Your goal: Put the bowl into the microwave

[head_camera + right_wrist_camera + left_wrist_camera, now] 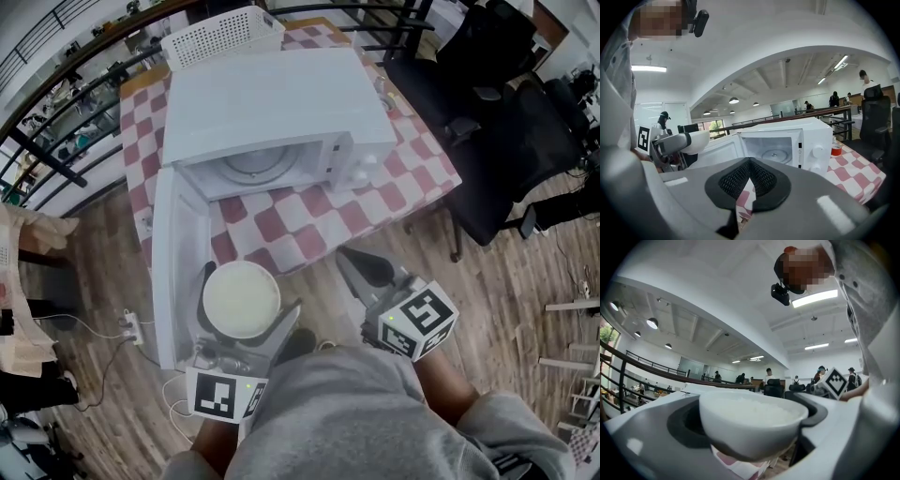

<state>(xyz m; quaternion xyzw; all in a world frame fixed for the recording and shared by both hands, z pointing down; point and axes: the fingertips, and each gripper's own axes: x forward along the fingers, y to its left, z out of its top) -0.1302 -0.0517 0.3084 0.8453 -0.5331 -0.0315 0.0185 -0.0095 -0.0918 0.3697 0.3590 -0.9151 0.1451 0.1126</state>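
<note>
Bowl [240,296] is sitting clamped in left gripper [247,306], hovering at 6 o'clock of the open microwave [272,103]. Right gripper [360,266] is hanging empty, jaws pressed together. Carry step; next move is probably calling for a level push toward 12 o'clock, into the cavity.

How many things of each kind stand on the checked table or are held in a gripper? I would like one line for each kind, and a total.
Microwave: 1
Basket: 1
Small red object: 1
Bowl: 1
Total: 4
</note>
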